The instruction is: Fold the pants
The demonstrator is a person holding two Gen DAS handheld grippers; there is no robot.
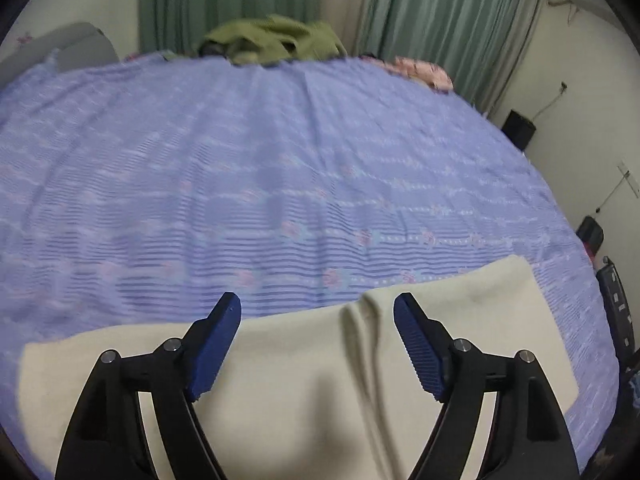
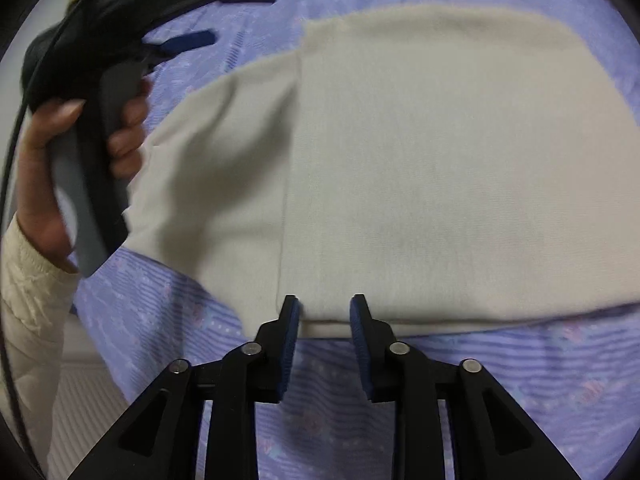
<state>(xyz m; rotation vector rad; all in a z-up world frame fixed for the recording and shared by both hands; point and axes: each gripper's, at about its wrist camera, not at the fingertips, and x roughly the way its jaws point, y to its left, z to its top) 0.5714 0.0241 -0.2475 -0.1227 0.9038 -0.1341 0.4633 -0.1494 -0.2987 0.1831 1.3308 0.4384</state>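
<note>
left gripper spread wide, blue pads well apart, nothing clamped between them; hovering over the cream pants, with a soft lengthwise crease in the cloth just under the gap. seen from the right wrist view as a blurred dark frame gripped by a hand in a pale knitted sleeve, clear of the fabric.

right gripper parted only a little, tips standing at the near folded edge of the pants; seems not to pinch the hem, though hard to tell at this angle.

pants folded into a broad cream slab, a second layer's edge running down the left third, lying flat on the lilac striped bedspread.

farther off: green cloth heap at the far edge of the bed, green curtains behind, pink fabric to the right.
</note>
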